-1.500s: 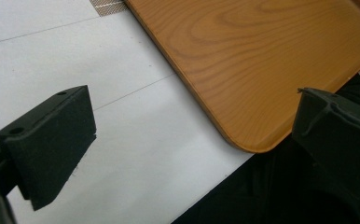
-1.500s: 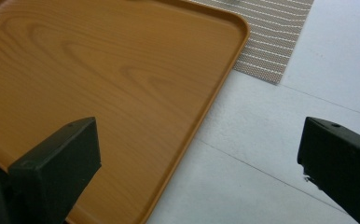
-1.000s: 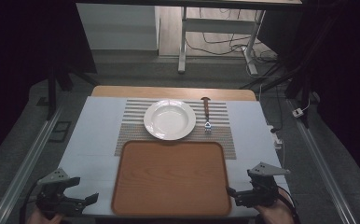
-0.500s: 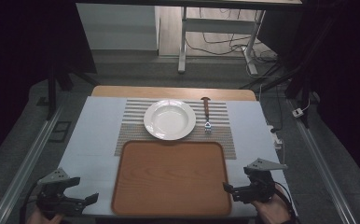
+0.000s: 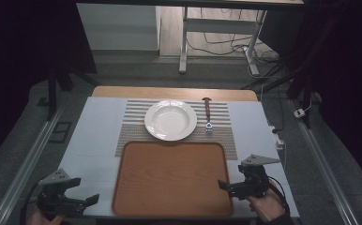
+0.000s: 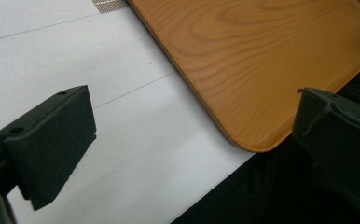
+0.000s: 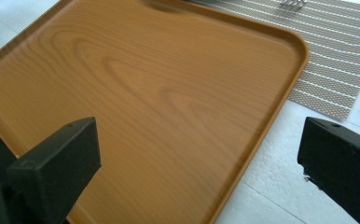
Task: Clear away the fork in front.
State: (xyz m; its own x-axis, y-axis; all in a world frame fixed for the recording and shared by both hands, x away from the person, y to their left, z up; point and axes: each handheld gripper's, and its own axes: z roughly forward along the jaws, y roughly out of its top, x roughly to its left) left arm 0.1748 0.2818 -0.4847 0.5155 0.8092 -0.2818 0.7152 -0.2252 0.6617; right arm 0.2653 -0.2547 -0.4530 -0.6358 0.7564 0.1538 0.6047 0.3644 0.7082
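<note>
High view: wooden tray lies flat on the near half of the worktop, its long axis running left to right. Right claw sits just beside the tray's right edge near the front corner, jaws pointing left at it, hand behind. Left claw is at the front-left corner of the worktop, a gap apart from the tray's left edge, pointing right. Right claw is the nearer one. White plate and fork rest on the striped mat beyond the tray, well apart from both claws.

Left gripper view: jaws spread wide, nothing between them. Tray front-left corner lies ahead and to the right, bare worktop under the claw.

Right gripper view: jaws spread wide, empty. Tray surface and its rim run between and ahead of the jaws; mat at upper right. Looks like the rim is about lined up for a pinch; left claw likely needs to close the gap first.
</note>
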